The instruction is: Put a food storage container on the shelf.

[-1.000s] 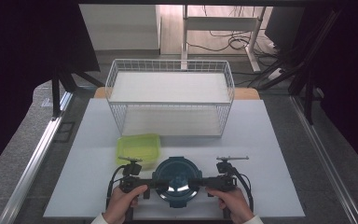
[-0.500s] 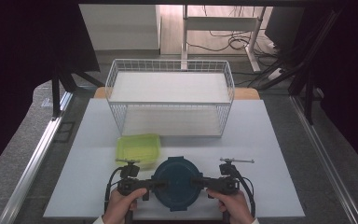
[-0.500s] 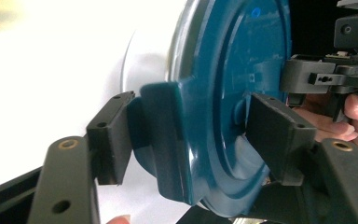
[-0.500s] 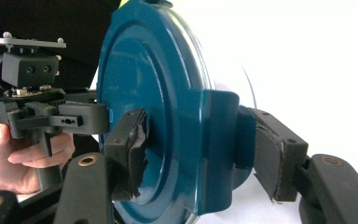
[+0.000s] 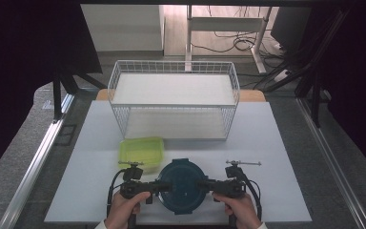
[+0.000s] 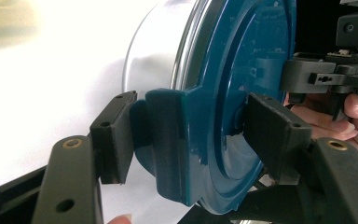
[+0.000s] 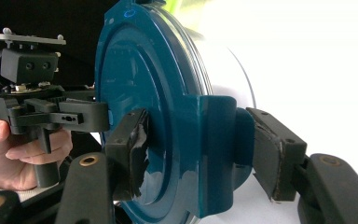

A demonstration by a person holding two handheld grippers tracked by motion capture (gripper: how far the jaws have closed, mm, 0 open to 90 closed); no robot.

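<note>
High view. Item one: round container with a dark teal lid (image 5: 183, 186), near the front edge of my white table (image 5: 286, 157), between my two hands. My left gripper (image 5: 158, 187) meets the lid's left rim; my right gripper (image 5: 206, 184) meets its right rim. My left hand (image 5: 124, 210) and right hand (image 5: 240, 211) come in from the bottom edge. Item two: yellow-green lidded box (image 5: 141, 152), just behind and left of the container, touching or nearly touching it; I cannot tell which. Item three: white wire basket (image 5: 174, 102), farther back on the table, well apart from the container.

Left gripper view. The teal lid (image 6: 233, 93) stands edge-on, with the container's clear wall (image 6: 158, 56) behind it. One teal side clasp (image 6: 168, 140) sits between my jaws, which are pinched on the lid's edge there: one pad lies against the clasp, the other against the lid's top face. My other gripper (image 6: 307, 77) grips the far rim.

Right gripper view. Same lid (image 7: 140, 107), edge-on. Its second clasp (image 7: 214, 149) lies between my jaws, one pad on the lid's face, the other just beside or touching the clasp's outer side. My left gripper (image 7: 88, 116) holds the opposite rim, my fingers (image 7: 23, 149) wrapped around its handle.
</note>
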